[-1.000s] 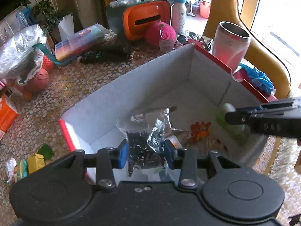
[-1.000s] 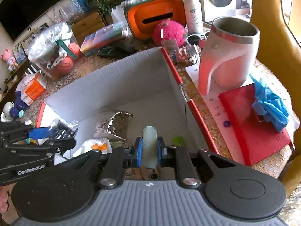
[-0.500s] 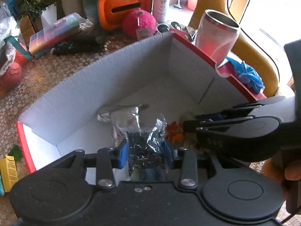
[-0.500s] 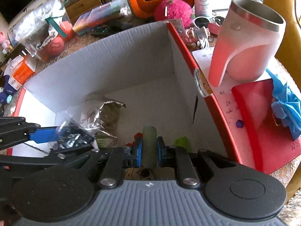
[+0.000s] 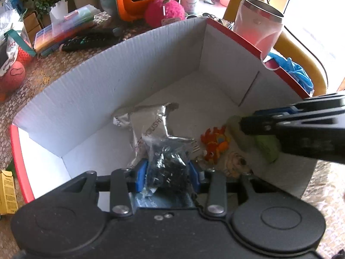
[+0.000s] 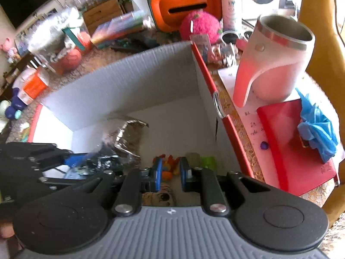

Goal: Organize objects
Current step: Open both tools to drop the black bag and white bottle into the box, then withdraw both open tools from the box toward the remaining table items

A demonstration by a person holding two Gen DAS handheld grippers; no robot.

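the left gripper (image 5: 167, 173) pinches a clear bag of screws (image 5: 167, 161) over the white box (image 5: 120, 69). the right gripper (image 6: 170, 174) has its jaws spread, holding nothing.

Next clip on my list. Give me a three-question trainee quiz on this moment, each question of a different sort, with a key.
1. True or false: the left hand-held gripper is shut on the clear bag of small dark parts.
2. Multiple choice: where does the orange toy lie? A) on the red notebook B) inside the white box C) in the pink mug
3. Fill in: the right hand-held gripper is ____ and holds nothing.

Key
1. True; the bag sits between its blue pads.
2. B; it rests on the box floor, next to the silver foil pouch.
3. open; the pale green tube lies on the box floor beyond it.
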